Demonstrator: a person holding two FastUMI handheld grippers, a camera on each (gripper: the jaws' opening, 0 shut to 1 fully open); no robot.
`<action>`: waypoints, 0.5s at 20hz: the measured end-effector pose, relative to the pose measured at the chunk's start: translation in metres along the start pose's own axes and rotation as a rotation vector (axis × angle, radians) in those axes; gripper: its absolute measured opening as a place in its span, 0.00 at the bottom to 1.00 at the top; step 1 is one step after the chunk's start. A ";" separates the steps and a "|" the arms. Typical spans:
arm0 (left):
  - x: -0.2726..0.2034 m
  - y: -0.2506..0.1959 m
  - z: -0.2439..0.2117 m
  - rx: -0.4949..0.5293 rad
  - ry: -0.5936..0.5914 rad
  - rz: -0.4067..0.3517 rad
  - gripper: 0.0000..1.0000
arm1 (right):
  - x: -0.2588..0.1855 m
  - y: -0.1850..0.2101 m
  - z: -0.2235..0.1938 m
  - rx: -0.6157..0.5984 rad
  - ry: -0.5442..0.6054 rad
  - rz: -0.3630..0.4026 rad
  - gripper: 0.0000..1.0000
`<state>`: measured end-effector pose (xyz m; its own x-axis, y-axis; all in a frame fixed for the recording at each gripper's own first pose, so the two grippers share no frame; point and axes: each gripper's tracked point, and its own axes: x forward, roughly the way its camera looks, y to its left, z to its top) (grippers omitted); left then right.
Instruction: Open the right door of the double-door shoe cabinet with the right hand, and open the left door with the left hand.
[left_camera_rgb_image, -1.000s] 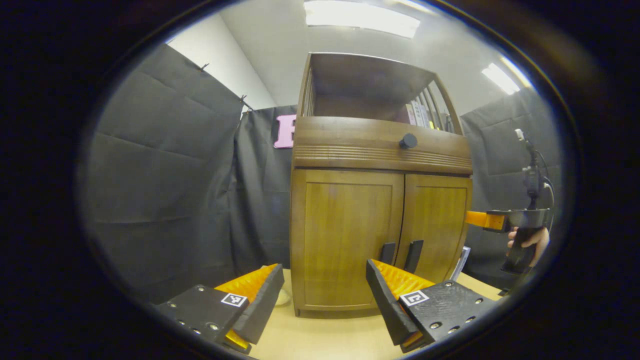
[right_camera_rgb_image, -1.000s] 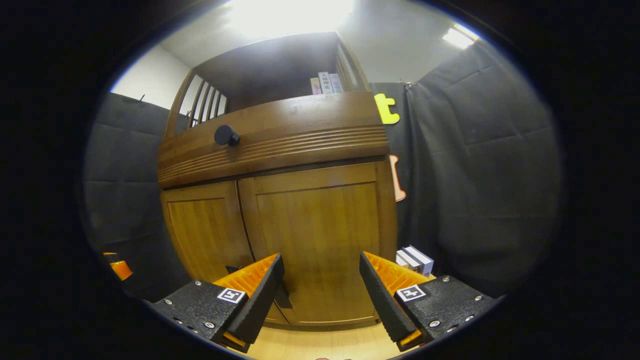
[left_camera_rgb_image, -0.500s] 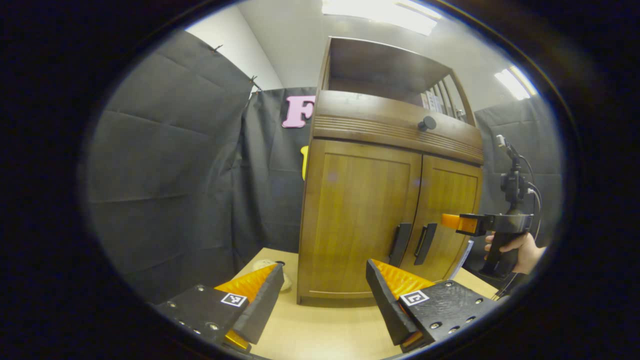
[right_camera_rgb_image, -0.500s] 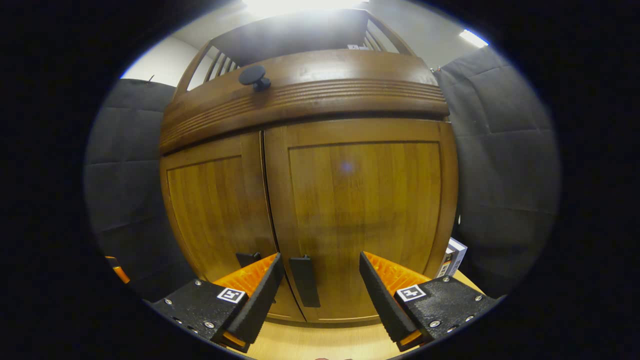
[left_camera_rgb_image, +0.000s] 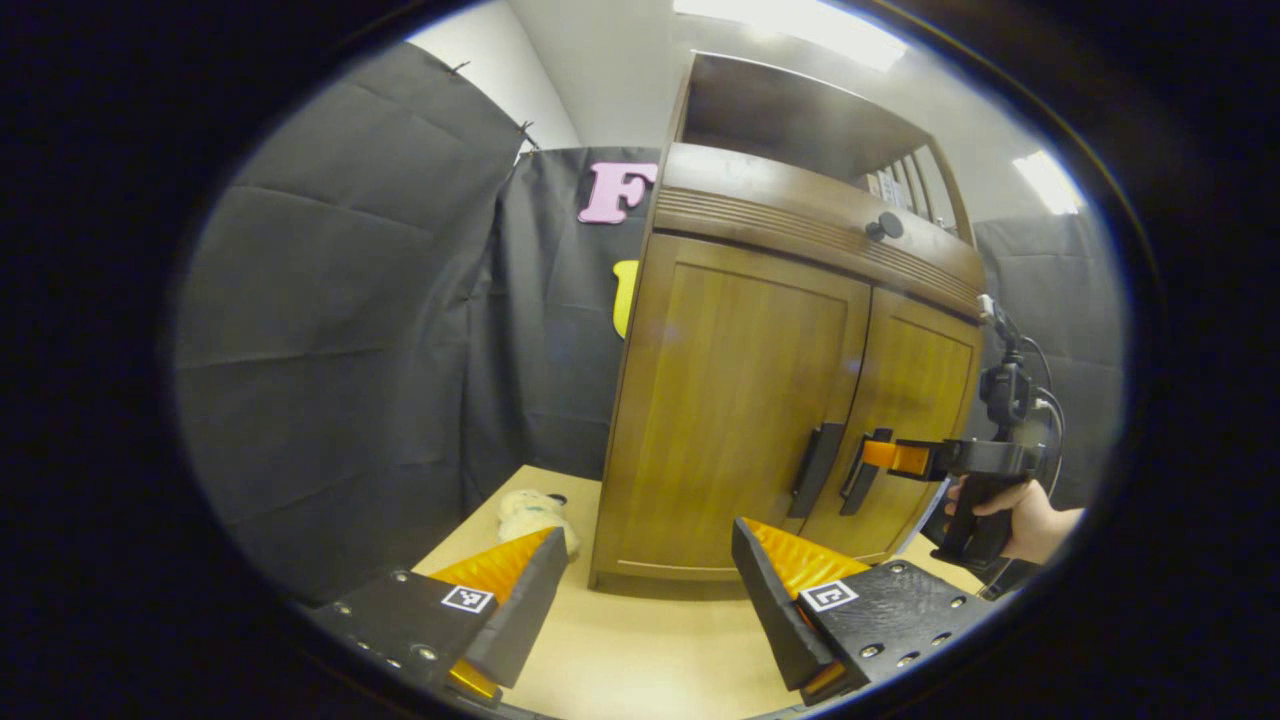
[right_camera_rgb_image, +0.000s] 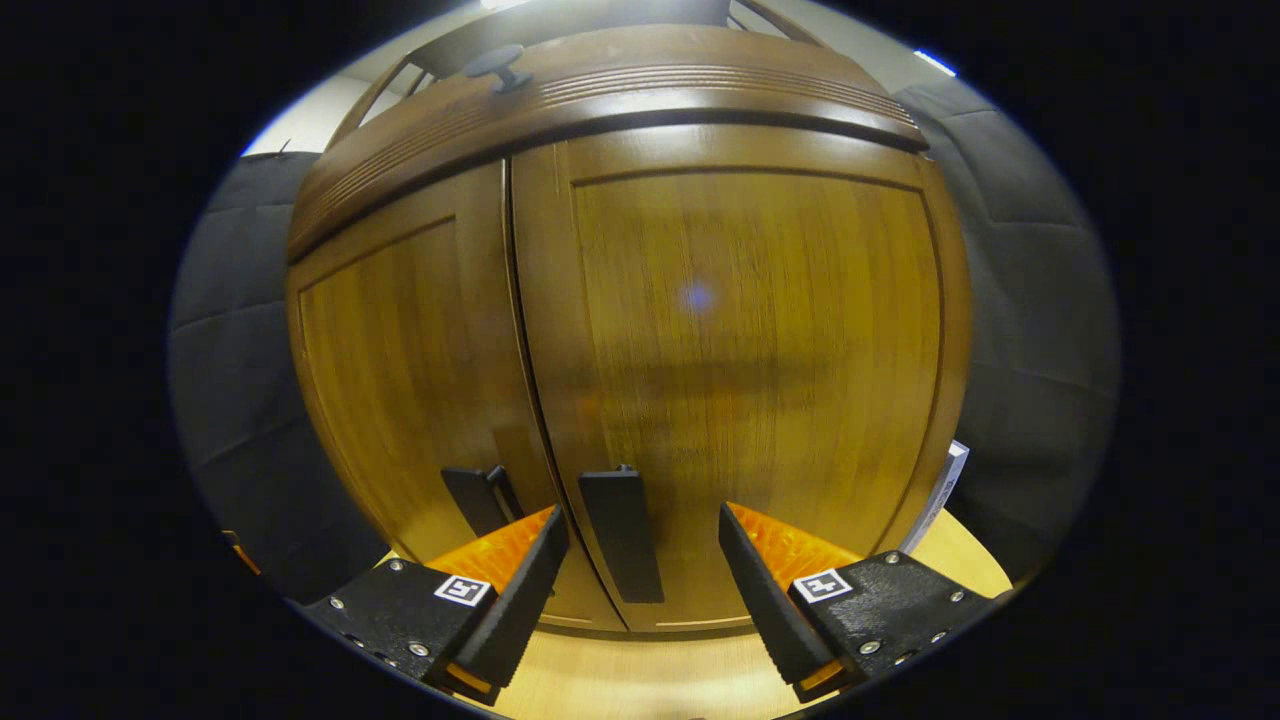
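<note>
The wooden shoe cabinet (left_camera_rgb_image: 700, 200) stands on the table with both doors closed. Its left door (left_camera_rgb_image: 735, 400) and right door (left_camera_rgb_image: 920, 400) each carry a dark vertical handle near the middle seam. In the right gripper view the right door (right_camera_rgb_image: 760, 320) looms close. Its handle (right_camera_rgb_image: 622, 535) stands between the fingers of my open right gripper (right_camera_rgb_image: 643, 520), untouched; the left door's handle (right_camera_rgb_image: 475, 497) is just left of it. My left gripper (left_camera_rgb_image: 650, 560) is open, well short of the cabinet, low over the table. From there I see the right gripper (left_camera_rgb_image: 885, 455) by the right handle (left_camera_rgb_image: 858, 480), held by a hand (left_camera_rgb_image: 1030, 515).
A small plush toy (left_camera_rgb_image: 535, 512) lies on the light wooden table (left_camera_rgb_image: 640, 650) left of the cabinet. A white box (right_camera_rgb_image: 942, 490) leans at the cabinet's right side. A round dark knob (left_camera_rgb_image: 885, 226) sits on the drawer front above the doors.
The right gripper has moved in toward the right door until its handle stands between the fingers. The left gripper's view has dropped lower and swung left; both doors stay closed.
</note>
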<state>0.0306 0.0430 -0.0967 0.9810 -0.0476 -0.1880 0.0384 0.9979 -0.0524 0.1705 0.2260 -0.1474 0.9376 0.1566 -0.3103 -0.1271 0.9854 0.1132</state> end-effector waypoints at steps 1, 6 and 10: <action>0.002 0.001 -0.003 0.000 0.007 0.001 0.95 | 0.000 -0.001 0.001 0.000 0.002 -0.004 0.92; 0.002 0.002 -0.004 0.003 0.023 0.003 0.95 | -0.007 0.013 0.025 -0.028 0.004 -0.004 0.76; 0.002 -0.001 -0.004 -0.006 0.027 -0.016 0.95 | -0.007 0.027 0.021 0.004 0.036 0.015 0.45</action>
<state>0.0314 0.0423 -0.1007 0.9749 -0.0646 -0.2132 0.0527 0.9967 -0.0610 0.1674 0.2504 -0.1227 0.9235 0.1736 -0.3420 -0.1395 0.9827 0.1222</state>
